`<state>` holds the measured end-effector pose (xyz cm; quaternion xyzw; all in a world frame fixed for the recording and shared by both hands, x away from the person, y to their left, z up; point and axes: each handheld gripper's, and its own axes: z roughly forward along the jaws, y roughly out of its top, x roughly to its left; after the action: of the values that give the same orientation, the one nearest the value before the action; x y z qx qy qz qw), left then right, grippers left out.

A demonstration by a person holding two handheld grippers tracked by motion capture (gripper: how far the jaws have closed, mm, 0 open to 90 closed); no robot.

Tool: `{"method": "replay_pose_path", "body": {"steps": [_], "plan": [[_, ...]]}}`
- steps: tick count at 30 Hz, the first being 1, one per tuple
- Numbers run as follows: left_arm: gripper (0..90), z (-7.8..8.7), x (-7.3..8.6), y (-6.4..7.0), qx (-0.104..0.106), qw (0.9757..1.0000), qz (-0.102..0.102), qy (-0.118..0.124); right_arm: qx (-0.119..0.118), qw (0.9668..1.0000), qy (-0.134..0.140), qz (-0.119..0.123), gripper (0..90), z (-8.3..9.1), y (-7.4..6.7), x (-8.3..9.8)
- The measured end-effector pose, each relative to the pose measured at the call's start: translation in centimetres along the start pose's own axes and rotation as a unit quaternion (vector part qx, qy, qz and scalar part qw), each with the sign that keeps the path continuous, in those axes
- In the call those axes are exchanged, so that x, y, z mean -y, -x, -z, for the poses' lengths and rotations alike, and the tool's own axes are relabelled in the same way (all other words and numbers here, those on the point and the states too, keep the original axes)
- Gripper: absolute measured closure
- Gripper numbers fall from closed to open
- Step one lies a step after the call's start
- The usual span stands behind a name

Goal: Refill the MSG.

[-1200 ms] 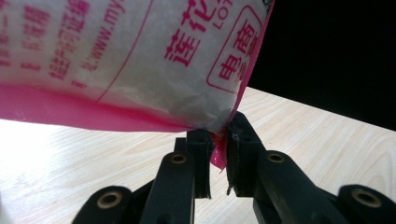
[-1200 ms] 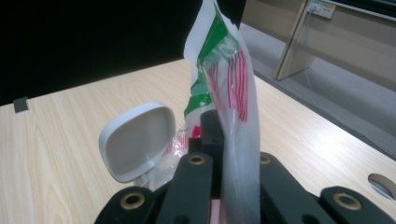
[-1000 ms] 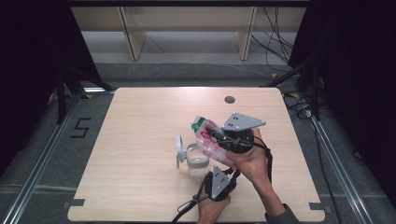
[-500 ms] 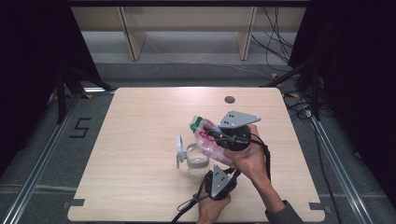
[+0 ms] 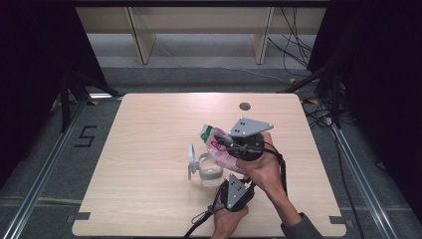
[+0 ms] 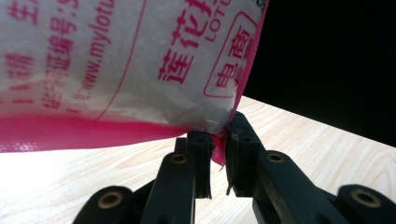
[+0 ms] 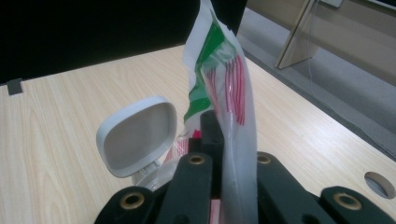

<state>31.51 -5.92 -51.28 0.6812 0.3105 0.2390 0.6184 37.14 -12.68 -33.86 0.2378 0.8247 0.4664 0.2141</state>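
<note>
A plastic bag (image 5: 217,145), white with pink print and a green-and-red top, is held tilted between both grippers above the table. My right gripper (image 5: 222,142), under a grey plate, is shut on the bag's (image 7: 227,79) upper part. My left gripper (image 5: 233,174) reaches up from below and is shut on the bag's pink bottom corner (image 6: 218,151), with the printed bag (image 6: 116,60) hanging above its jaws. Under the bag stands a clear container (image 5: 209,170) with its white lid (image 5: 191,159) flipped open; that lid (image 7: 137,135) sits just left of my right gripper (image 7: 224,140).
The wooden table (image 5: 149,129) has a round cable hole (image 5: 244,106) near its far edge. Its near edge lies close behind the person's hands. Dark floor, metal rails and cables surround the table.
The right gripper and the bag's top have drifted slightly to the left. The left gripper and the container have stayed put.
</note>
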Motion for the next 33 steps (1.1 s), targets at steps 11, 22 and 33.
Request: {"method": "replay_pose_path", "body": {"steps": [11,22,33], "plan": [[80.9,-0.15,-0.04,-0.06,0.004,1.0000,0.005,0.000,-0.008,0.9999,-0.015,0.000,90.0,-0.49,-0.21,-0.27],[80.9,-0.23,-0.06,0.07,0.008,0.9999,0.006,0.000,-0.002,0.9999,-0.010,0.005,90.0,-0.54,-0.16,-0.28],[80.9,-0.30,-0.14,0.09,0.008,0.9999,0.011,0.003,-0.004,0.9999,-0.012,0.010,90.0,-0.67,-0.22,-0.41]]}}
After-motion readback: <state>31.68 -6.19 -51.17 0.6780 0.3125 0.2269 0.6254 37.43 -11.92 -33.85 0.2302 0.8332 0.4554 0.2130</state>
